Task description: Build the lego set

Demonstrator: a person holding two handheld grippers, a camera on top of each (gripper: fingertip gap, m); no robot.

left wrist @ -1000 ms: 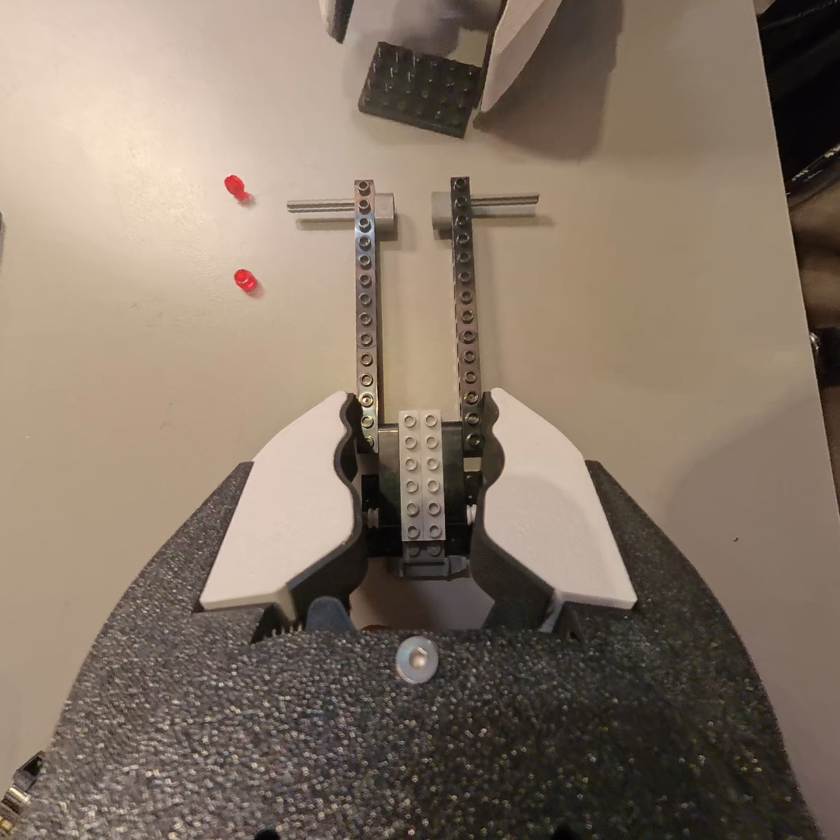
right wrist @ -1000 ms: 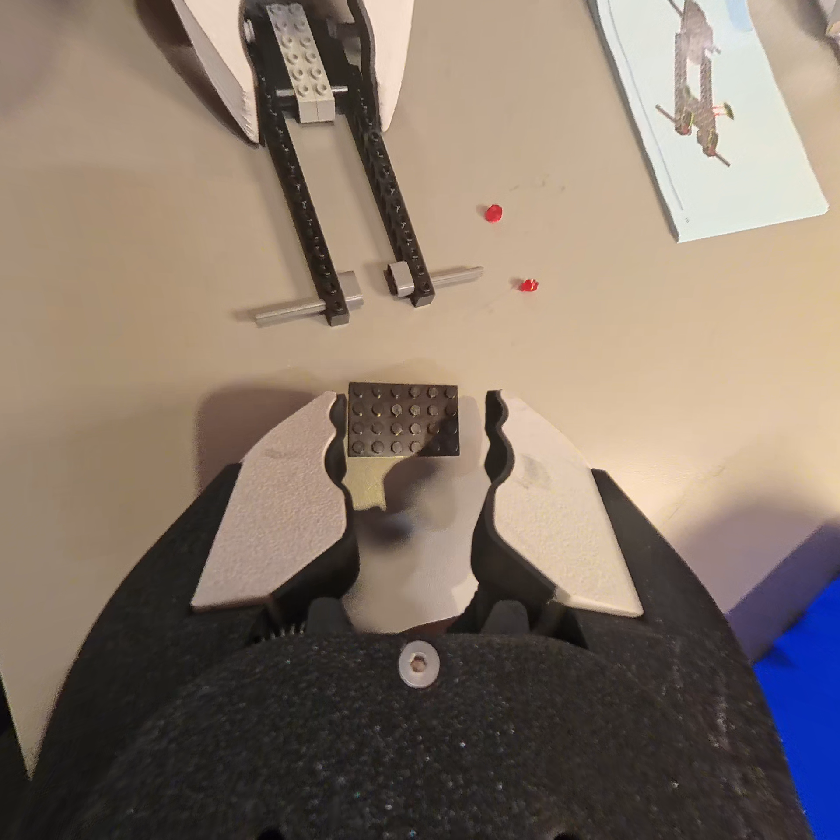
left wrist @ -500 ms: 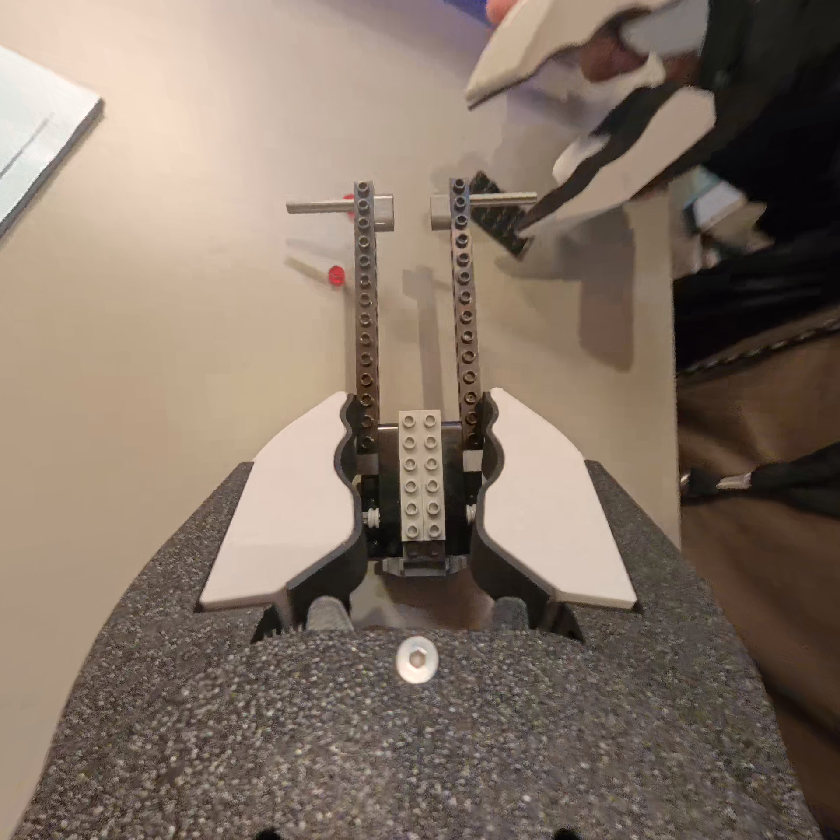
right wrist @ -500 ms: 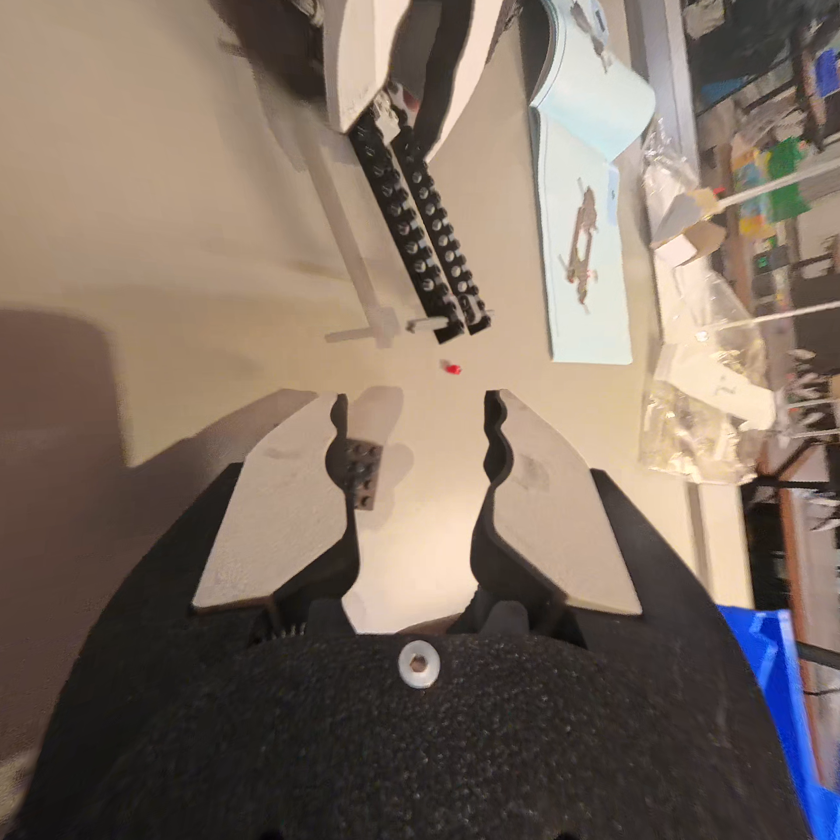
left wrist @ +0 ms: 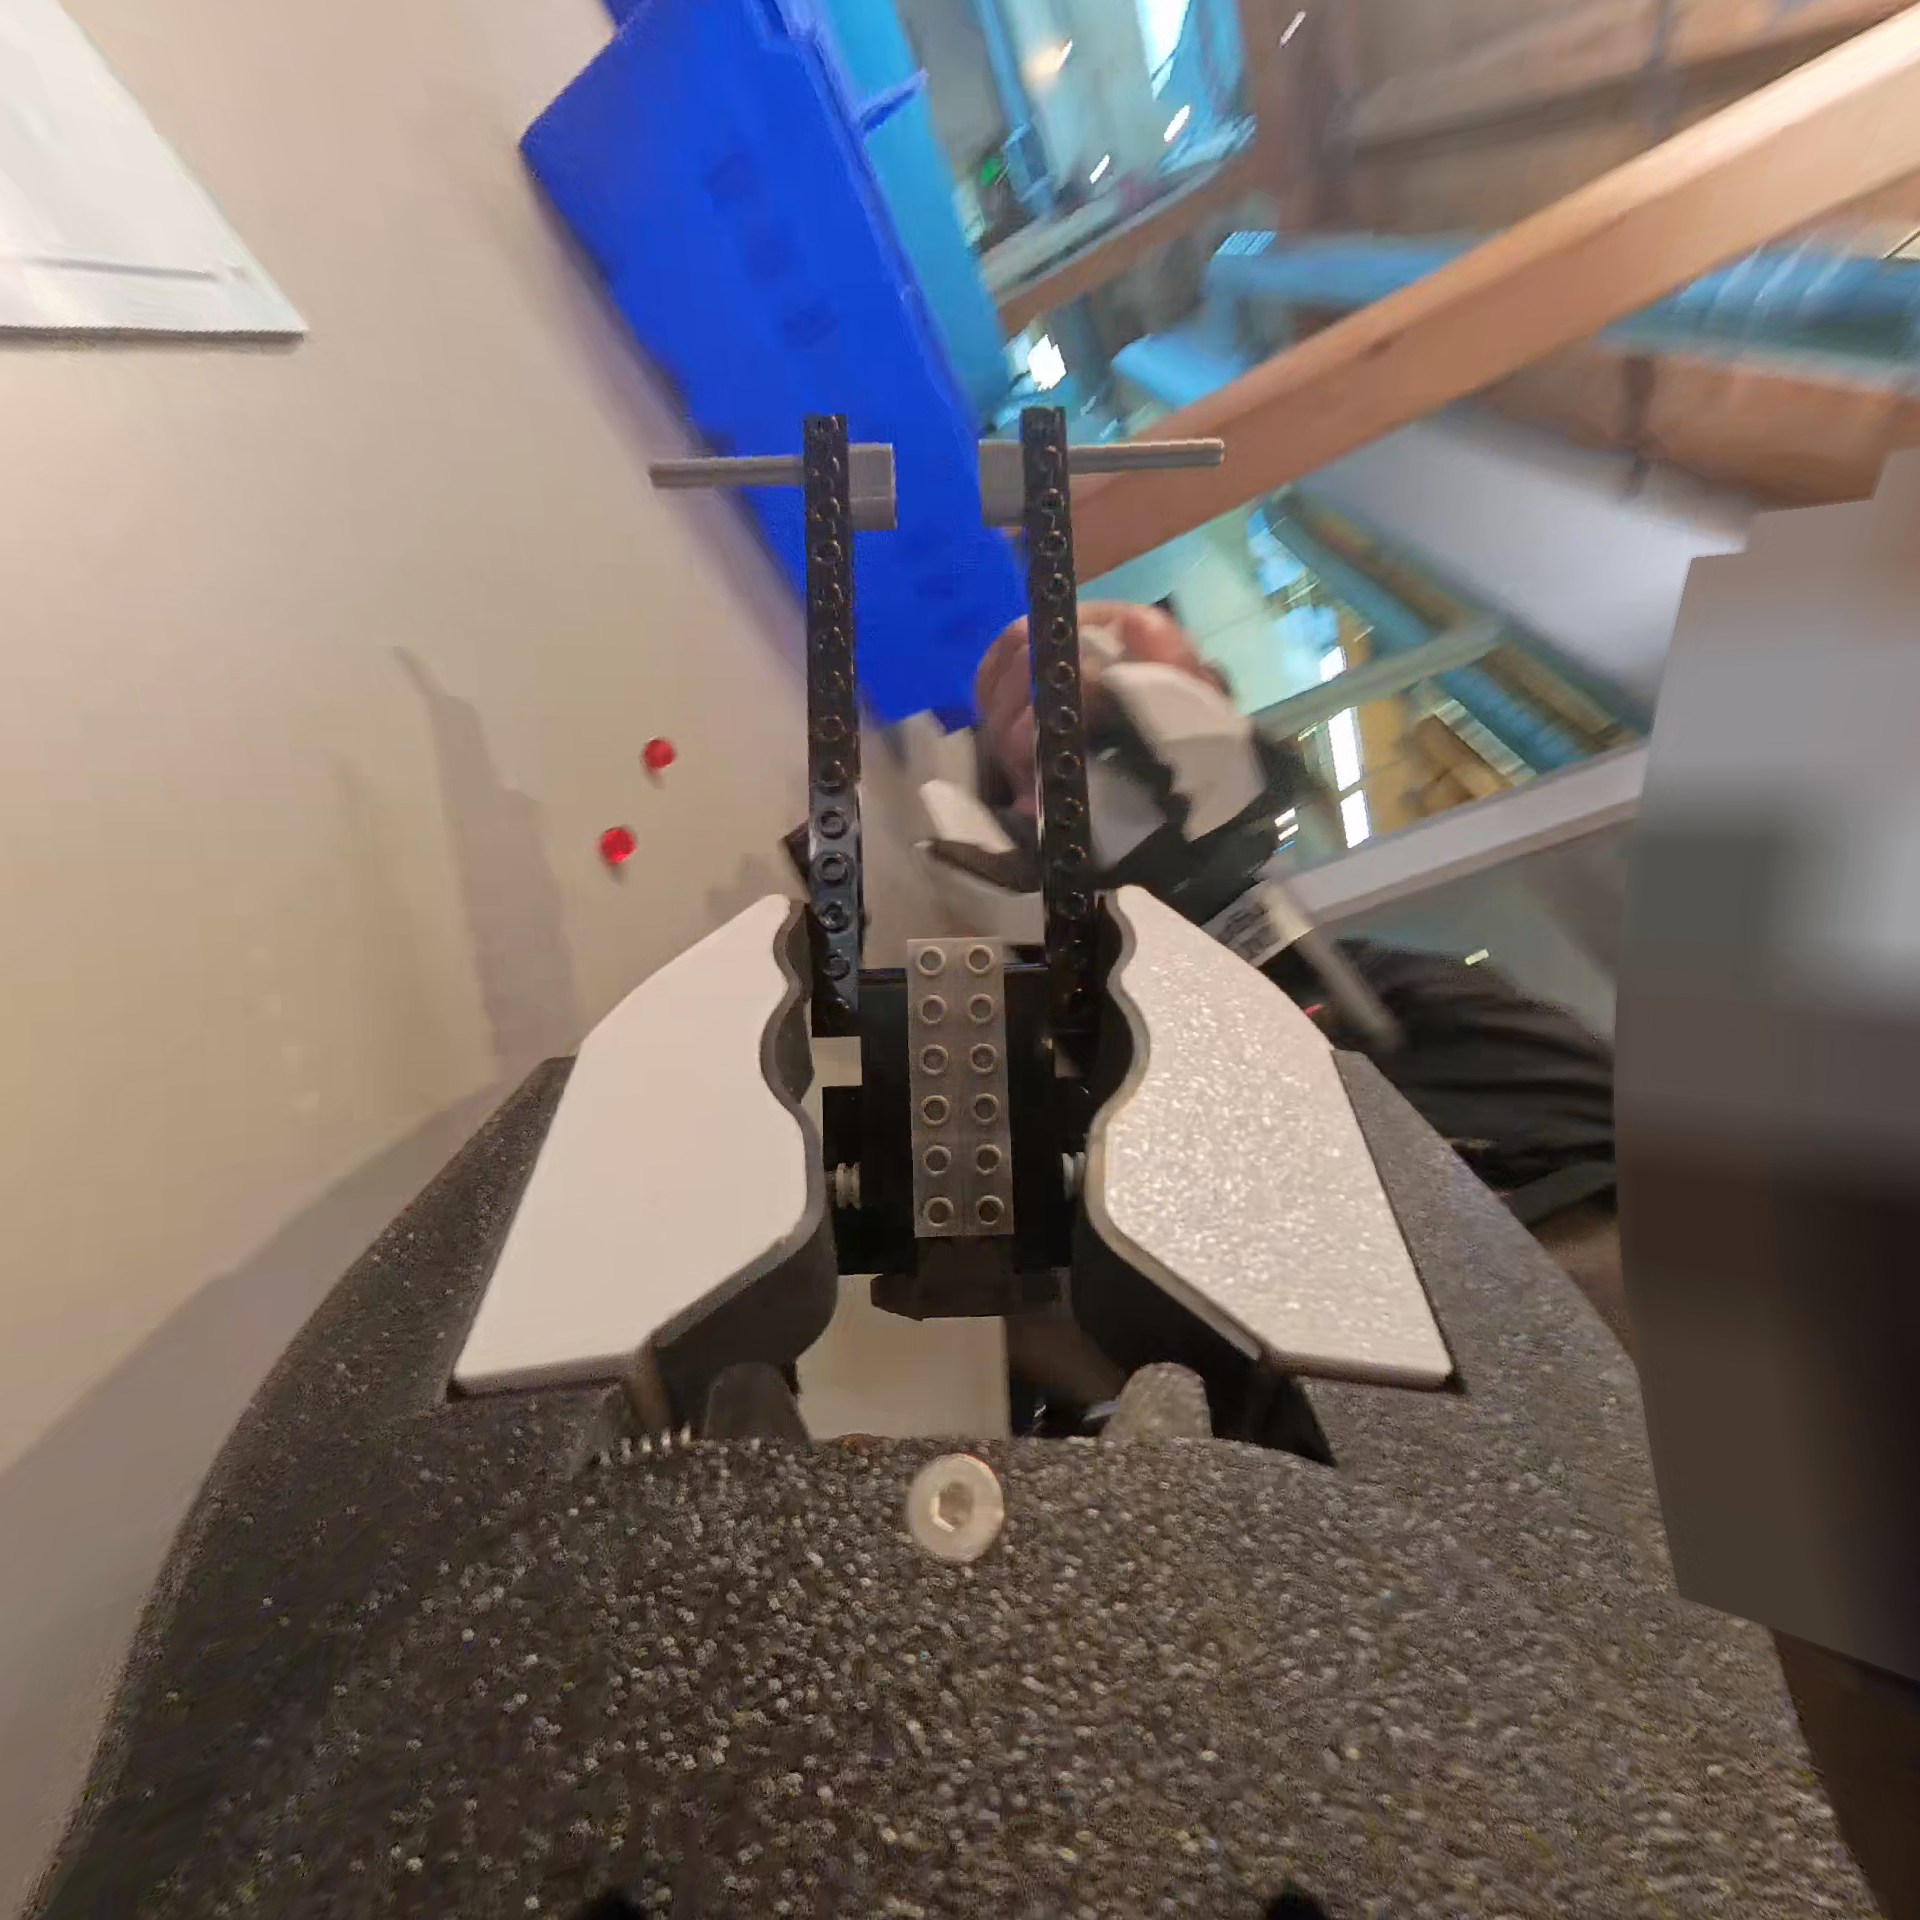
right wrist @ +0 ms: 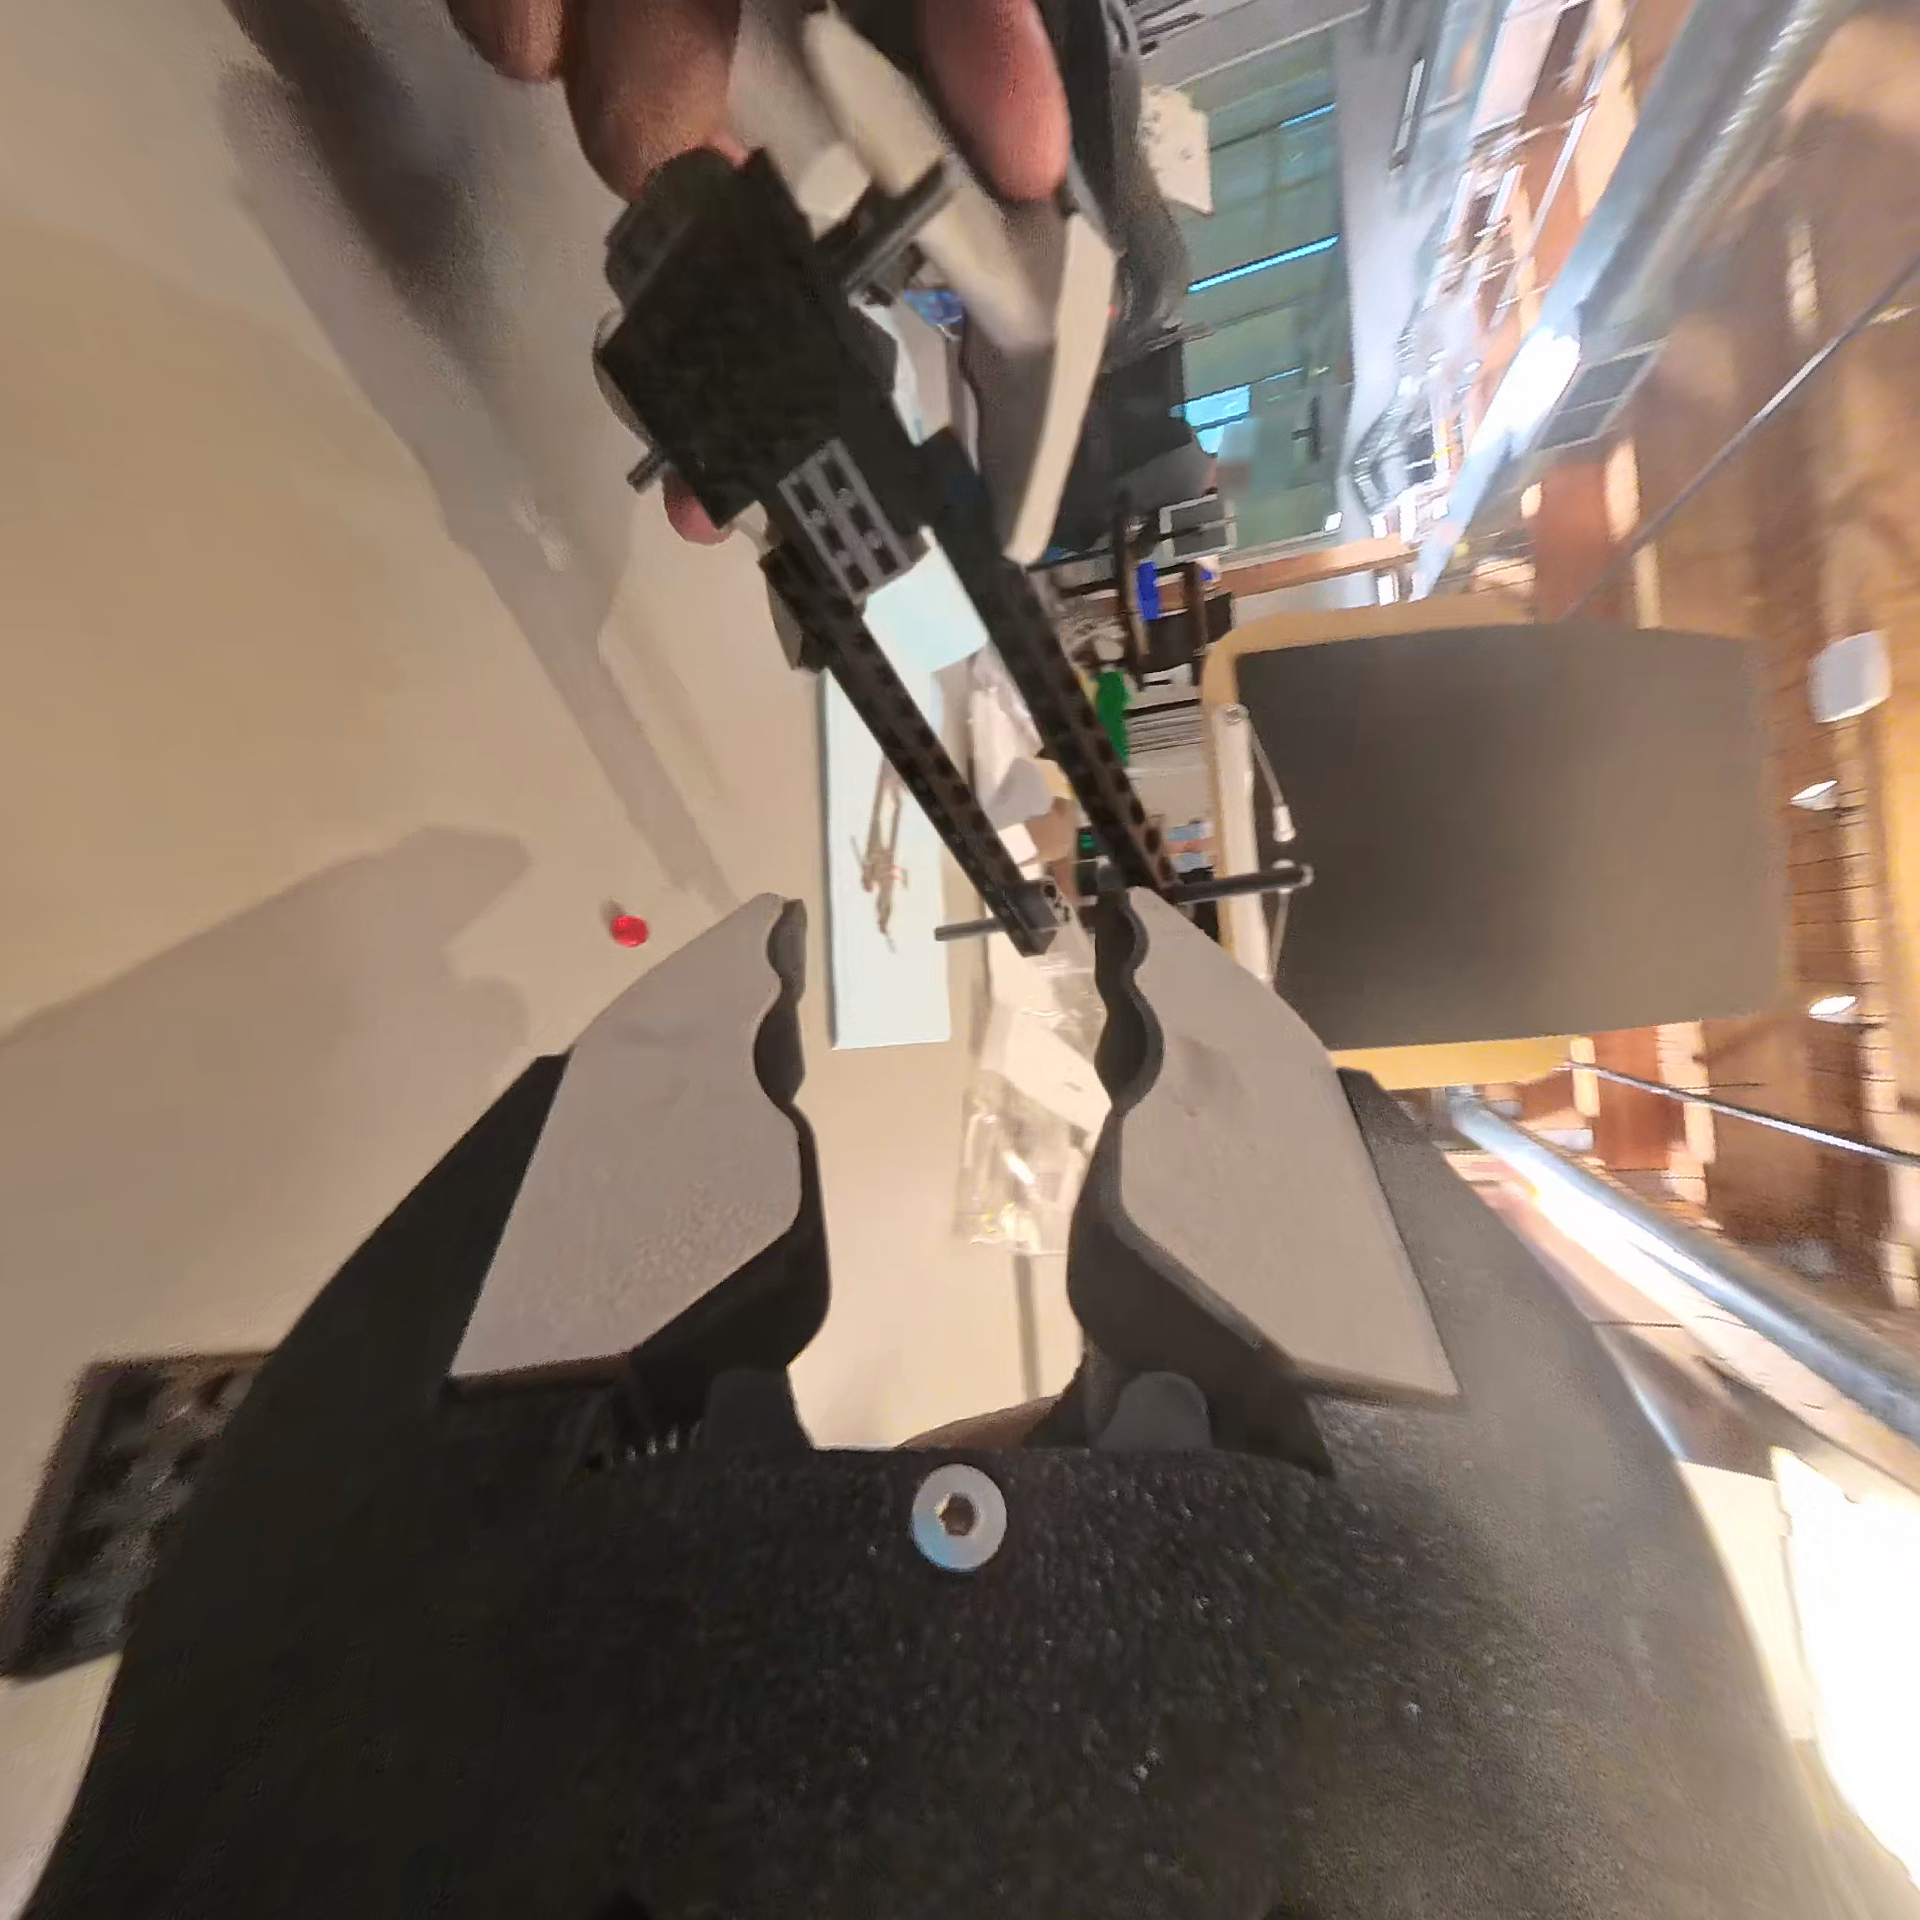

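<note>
The left gripper [left wrist: 956, 909] is part open and clamped on the rear block of a brick model [left wrist: 961, 1081], one pad pressed to each side; two long black beams [left wrist: 831, 675] run forward from the block, each with a grey axle [left wrist: 727, 473] sticking out near its tip. A second ago this model lay flat on the worktop [left wrist: 260, 623]; now it is held up off it and tilted, so a blue bin [left wrist: 769, 260] and the room show behind the beams; in the right wrist view the same model hangs in the air under a hand [right wrist: 665, 94].

The right gripper [right wrist: 951, 914] stands wide open with nothing between its pads; the beam tips are just beside its right fingertip [right wrist: 1127, 920], and whether they touch I cannot tell. A second ago a black plate [right wrist: 114, 1507] sat between its fingers; that plate is now outside them, at the lower left edge of the view, blurred.

Red studs [left wrist: 618, 844] lie on the worktop well apart from both grippers; a pale blue booklet [right wrist: 894, 935] lies farther off.
</note>
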